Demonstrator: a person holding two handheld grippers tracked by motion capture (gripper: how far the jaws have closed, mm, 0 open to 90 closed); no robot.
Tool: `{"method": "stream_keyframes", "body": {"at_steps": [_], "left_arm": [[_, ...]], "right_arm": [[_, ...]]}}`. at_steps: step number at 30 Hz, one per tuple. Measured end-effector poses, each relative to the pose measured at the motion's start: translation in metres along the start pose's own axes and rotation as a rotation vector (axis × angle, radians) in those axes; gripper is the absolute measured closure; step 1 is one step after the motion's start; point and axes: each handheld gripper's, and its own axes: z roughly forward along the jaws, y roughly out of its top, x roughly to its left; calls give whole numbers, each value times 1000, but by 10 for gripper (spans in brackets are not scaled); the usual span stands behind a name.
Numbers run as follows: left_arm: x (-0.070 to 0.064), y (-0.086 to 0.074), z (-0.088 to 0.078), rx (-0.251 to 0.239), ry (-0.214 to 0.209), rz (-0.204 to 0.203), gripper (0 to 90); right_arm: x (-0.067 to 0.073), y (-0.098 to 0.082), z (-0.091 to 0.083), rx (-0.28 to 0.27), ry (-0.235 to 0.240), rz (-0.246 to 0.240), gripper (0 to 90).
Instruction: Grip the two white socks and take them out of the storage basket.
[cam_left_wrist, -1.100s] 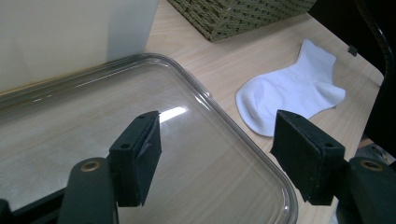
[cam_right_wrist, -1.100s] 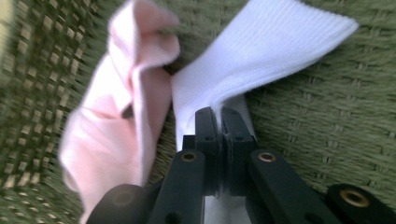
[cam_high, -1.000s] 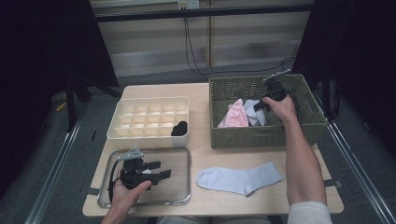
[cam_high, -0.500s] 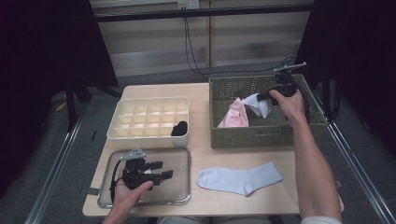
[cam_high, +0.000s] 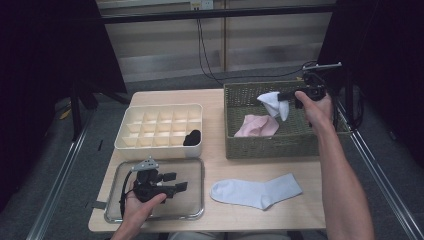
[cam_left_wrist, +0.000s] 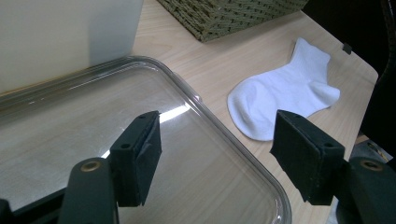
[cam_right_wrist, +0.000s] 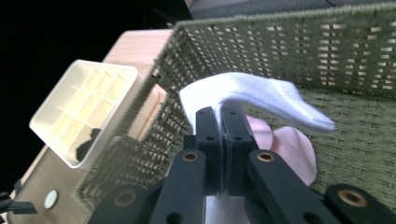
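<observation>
White sock (cam_right_wrist: 252, 95): pinched in right gripper (cam_right_wrist: 222, 122), draping past both fingertips.
Advice: lift clear of wicker basket (cam_high: 260, 145); grip probably shallow.
Left gripper (cam_left_wrist: 219, 154): open, empty, over tray (cam_left_wrist: 224, 135).

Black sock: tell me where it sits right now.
In the high view, the black sock sits in a front-right compartment of the cream divided organizer, left of the woven basket and behind the clear tray.

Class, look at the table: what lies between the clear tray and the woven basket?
In the left gripper view, bare wooden tabletop separates the clear plastic tray from the olive woven basket.
</observation>
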Motion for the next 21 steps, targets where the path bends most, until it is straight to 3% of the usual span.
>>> {"method": "stream_keyframes", "body": {"at_steps": [3,9,21], "left_arm": [[1,4,3,-12,0,-15,340],[2,19,6,-42,0,-7,342],[4,27,7,-26,26,6,350]], "right_arm": [[5,1,-6,-18,8,-11,876],[13,0,-12,-27,13,-40,876],[38,-4,-24,-82,55,-94,875]]}}
